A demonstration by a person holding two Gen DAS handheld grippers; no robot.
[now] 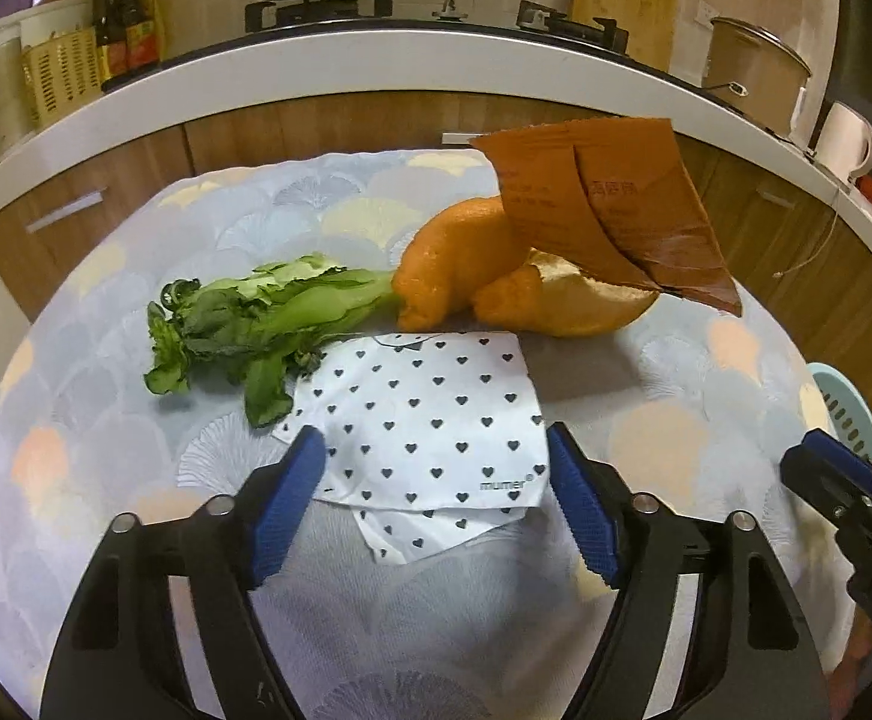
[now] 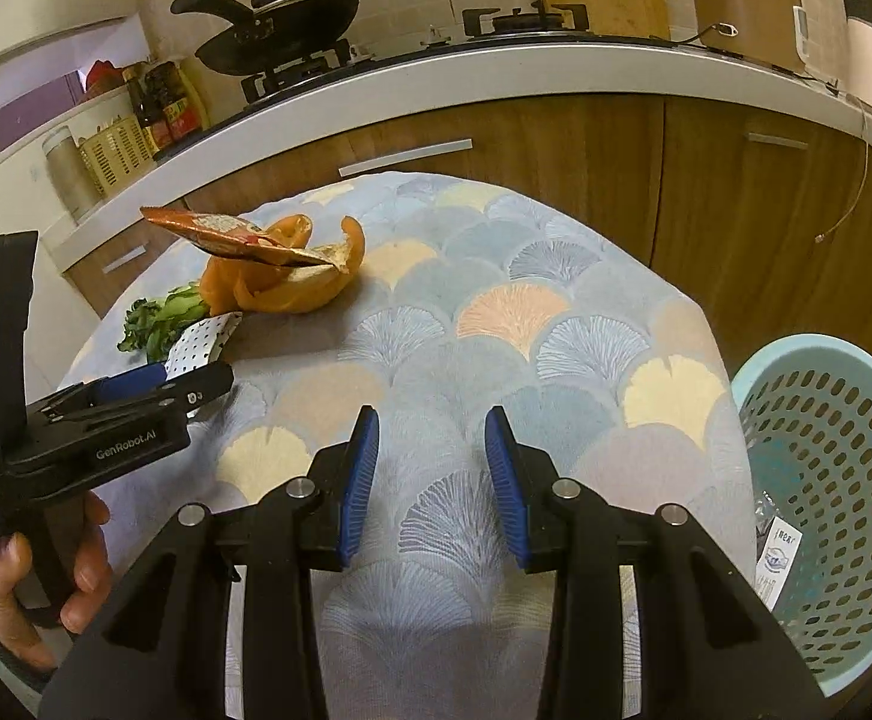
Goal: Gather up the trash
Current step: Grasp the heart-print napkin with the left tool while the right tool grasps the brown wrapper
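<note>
Left wrist view: the left claw [image 1: 432, 462] stands wide, its ribbed blue pads [image 1: 291, 498] on either side of a white paper wrapper [image 1: 429, 414] printed with small dark hearts. The pads do not press on it. The wrapper lies flat on the table [image 1: 105, 480], with a second folded layer showing below its near edge. The table carries a soft cloth with a fan-scallop pattern in pale blue, peach and cream.

Beyond the wrapper lie the other trash items. Limp green vegetable leaves [image 1: 237, 324] lie to the left and overlap the wrapper's far left corner. Curled orange peel [image 1: 466, 276], pitted outside and pale inside, lies behind the wrapper's far edge. A glossy brown foil packet [image 1: 604, 210], torn open, rests tilted on the peel.

Right wrist view: the right claw [image 2: 432, 468] is partly closed and empty, held above bare cloth. Clear cloth lies ahead and on both sides of it. A light blue plastic basket [image 2: 826, 480] with slotted walls stands past the table's right edge. It holds a printed wrapper [image 2: 781, 558]. A hand [image 2: 33, 588] grips the left claw's black handle at the lower left.
</note>
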